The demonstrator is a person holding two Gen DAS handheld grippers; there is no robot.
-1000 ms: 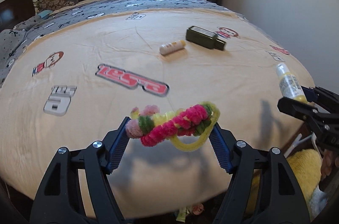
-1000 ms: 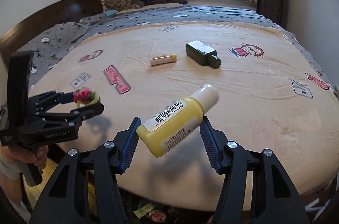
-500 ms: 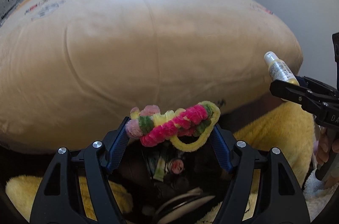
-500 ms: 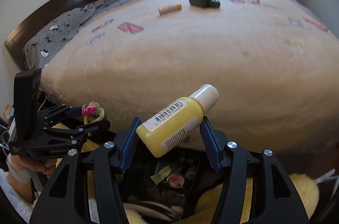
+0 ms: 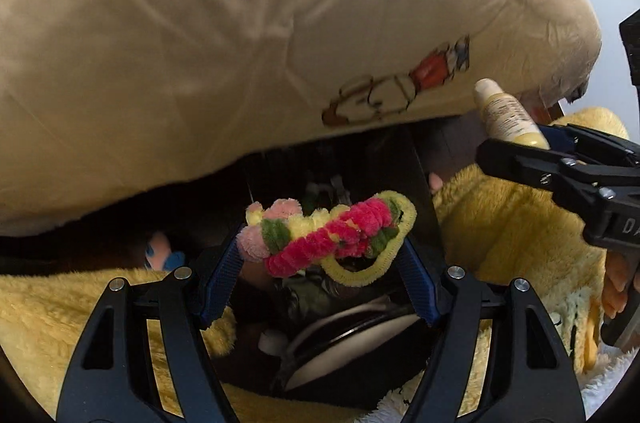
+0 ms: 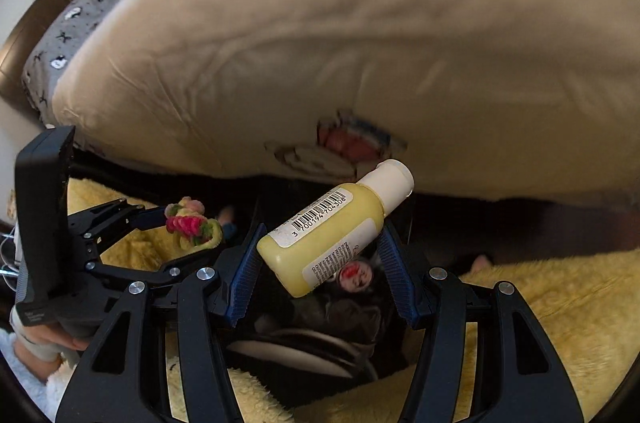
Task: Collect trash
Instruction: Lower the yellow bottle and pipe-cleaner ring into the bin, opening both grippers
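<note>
Left wrist view. Left gripper: blue-padded jaws clamped on a pipe-cleaner garland of pink, red, green and yellow fuzz, held crosswise between the pads. Beneath it: dark trash bin, opening facing up, holding crumpled wrappers and a white-rimmed round item; contents otherwise too dim to identify. Around the bin: yellow fleece blanket. Above: overhanging edge of a beige bedsheet with a cartoon print. At right: right gripper carrying a yellow bottle, white cap uppermost.

Right wrist view. Right gripper: jaws closed around the yellow bottle, tilted, cap to upper right, barcode label facing the camera, held over the trash bin. At left: left gripper with the garland between its fingers, hovering beside the bin. Yellow fleece blanket at right and below; beige bedsheet above; grey patterned bedding at upper left.
</note>
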